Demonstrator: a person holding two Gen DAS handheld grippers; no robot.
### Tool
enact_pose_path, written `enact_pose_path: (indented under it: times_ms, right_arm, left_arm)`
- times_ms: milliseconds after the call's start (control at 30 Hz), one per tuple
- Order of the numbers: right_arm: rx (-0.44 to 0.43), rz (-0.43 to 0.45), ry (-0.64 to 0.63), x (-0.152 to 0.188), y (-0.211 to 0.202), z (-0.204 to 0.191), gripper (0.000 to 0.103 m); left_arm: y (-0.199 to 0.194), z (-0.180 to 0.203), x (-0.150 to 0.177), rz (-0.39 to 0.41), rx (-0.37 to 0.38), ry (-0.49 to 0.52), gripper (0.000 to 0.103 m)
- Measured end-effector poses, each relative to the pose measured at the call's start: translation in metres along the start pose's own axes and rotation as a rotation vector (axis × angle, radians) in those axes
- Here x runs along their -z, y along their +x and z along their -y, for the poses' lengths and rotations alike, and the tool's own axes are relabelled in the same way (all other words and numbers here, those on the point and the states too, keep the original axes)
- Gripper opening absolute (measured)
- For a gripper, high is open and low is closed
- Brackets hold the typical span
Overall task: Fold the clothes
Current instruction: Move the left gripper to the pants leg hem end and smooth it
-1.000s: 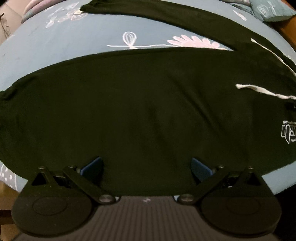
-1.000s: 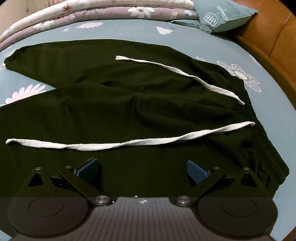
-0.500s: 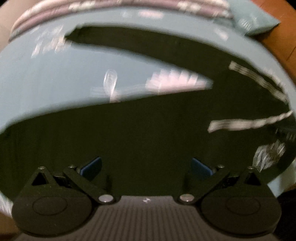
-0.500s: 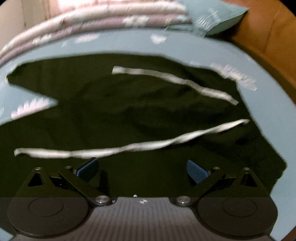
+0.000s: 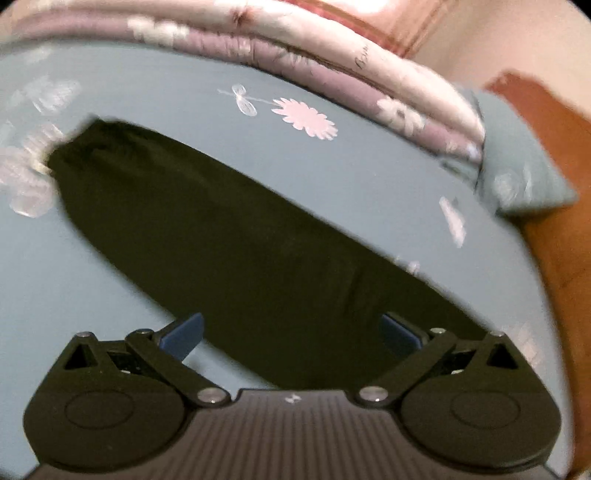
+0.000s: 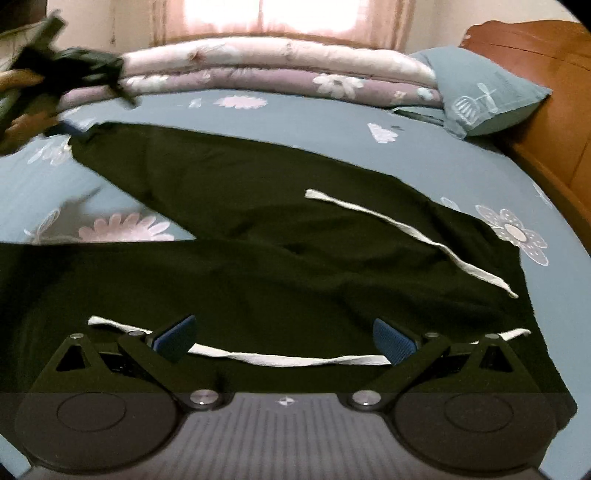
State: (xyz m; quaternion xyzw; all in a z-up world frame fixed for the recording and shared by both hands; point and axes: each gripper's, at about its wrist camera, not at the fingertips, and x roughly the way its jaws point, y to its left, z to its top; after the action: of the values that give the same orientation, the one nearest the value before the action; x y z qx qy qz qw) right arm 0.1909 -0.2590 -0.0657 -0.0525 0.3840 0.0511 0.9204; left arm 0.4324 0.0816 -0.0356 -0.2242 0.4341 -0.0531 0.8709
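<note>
Flat on the bed [image 6: 332,122] lay the black trousers [image 6: 258,236], legs splayed apart, presumably spread for folding. The left gripper [image 5: 291,332] was released over the far leg, toward its cuff, holding nothing. The right gripper [image 6: 284,339], also released, hovered near the waistband, over a white drawstring [image 6: 280,358]. No readable writing showed.

Home bedroom, bed with blue floral sheet [image 6: 332,122], folded quilts [image 6: 277,70], pillow [image 6: 487,99], wooden headboard [image 6: 546,74], curtained window [image 6: 284,16]
</note>
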Motion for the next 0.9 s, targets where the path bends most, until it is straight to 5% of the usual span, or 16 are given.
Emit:
enact_pose_path:
  times_ms: [100, 300, 467, 633, 900]
  right_arm:
    - [0.010, -0.036, -0.004, 0.000, 0.008, 0.002, 0.103]
    - [0.011, -0.053, 0.004, 0.001, 0.014, 0.001, 0.103]
    - [0.005, -0.053, 0.001, 0.004, 0.013, -0.001, 0.103]
    - [0.008, -0.045, -0.002, 0.003, 0.012, -0.002, 0.103]
    - [0.005, -0.044, -0.012, 0.004, 0.010, -0.003, 0.103]
  left_arm:
    - [0.038, -0.014, -0.017, 0.027, 0.069, -0.051, 0.100]
    - [0.080, -0.052, -0.013, -0.030, -0.014, -0.137, 0.097]
    - [0.060, -0.066, -0.001, -0.011, -0.087, -0.044, 0.097]
    - [0.040, -0.065, -0.008, 0.021, -0.135, -0.107, 0.097]
    - [0.054, -0.005, 0.017, -0.058, 0.036, 0.015, 0.097]
